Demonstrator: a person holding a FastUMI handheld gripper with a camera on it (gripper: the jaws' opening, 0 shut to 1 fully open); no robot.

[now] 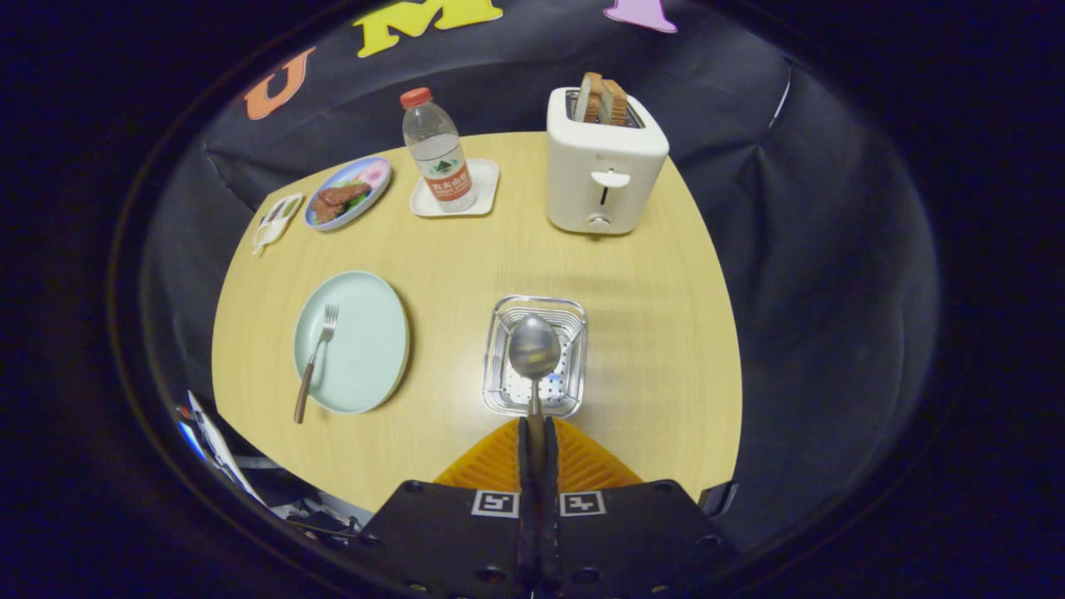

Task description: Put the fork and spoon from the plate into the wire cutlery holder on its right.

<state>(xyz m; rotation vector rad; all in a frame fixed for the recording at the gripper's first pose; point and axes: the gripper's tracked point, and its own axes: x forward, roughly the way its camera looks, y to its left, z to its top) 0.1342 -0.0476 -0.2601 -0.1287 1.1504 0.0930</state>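
Shiny steel spoon (534, 348) clamped by handle in closed hand-held gripper (537, 433), held above square wire cutlery holder (573, 309); lowering and release required next; wooden-handled fork (315, 359) left on pale green plate (370, 341)

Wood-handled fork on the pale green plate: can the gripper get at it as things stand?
Probably not yet: the gripper is shut on the steel spoon over the wire cutlery holder. The fork itself lies uncovered on the plate.
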